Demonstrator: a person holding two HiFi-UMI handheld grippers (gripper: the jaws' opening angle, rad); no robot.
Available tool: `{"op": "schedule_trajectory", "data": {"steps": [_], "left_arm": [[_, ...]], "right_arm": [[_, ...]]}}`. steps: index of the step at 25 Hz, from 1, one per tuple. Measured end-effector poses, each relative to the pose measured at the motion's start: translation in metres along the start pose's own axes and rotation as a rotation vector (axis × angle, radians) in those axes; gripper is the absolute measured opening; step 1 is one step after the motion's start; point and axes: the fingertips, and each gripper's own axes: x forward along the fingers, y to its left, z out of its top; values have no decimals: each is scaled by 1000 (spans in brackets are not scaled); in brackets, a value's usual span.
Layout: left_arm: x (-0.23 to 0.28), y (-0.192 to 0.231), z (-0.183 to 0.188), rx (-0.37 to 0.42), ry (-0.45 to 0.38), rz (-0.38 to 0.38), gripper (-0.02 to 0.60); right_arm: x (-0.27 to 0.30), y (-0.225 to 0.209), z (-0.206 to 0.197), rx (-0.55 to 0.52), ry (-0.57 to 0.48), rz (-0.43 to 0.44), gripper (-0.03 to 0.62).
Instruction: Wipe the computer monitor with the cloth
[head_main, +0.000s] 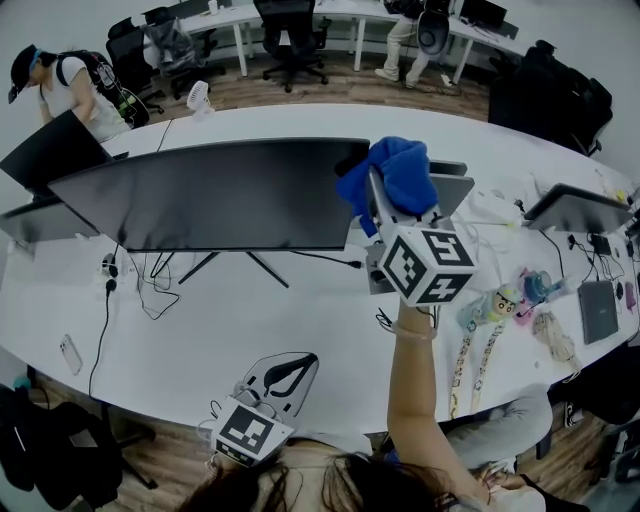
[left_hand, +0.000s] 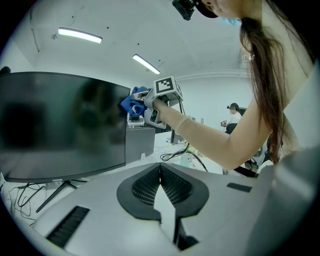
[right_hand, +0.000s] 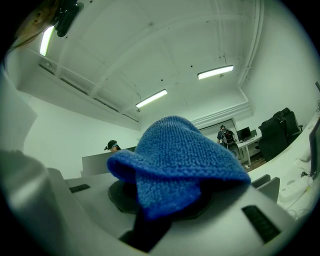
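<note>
The right gripper (head_main: 383, 200) is clamped on the blue cloth (head_main: 395, 170), held by the monitor (head_main: 210, 195)'s upper right corner, about 1 o'clock in the head view. The cloth looks light, soft and floppy, so gripping its bunched middle suits. The left gripper (head_main: 283, 377), at 7 o'clock, is closed on nothing.

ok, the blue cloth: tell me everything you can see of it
The blue cloth looks like microfibre or knit fabric with a looped, nubbly texture. It is bunched and folded over the tips of the right gripper, whose fingers are shut on it, with one flap hanging forward. It is held raised by the top right corner of the dark monitor; I can't tell whether it touches the screen. Nothing else touches it.
</note>
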Motion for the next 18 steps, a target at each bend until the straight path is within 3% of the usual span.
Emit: {"op": "schedule_trajectory", "data": {"steps": [3, 9, 16, 18], "left_arm": [[2, -2, 0, -46, -1, 2, 9], [6, -3, -11, 39, 38, -8, 9], [8, -5, -11, 35, 50, -14, 9], [10, -7, -8, -3, 34, -13, 9]], "right_arm": [[0, -1, -5, 0, -1, 8, 97], [0, -3, -11, 22, -9, 40, 97], [1, -4, -22, 31, 2, 62, 97], [1, -5, -25, 32, 4, 64, 97]]}}
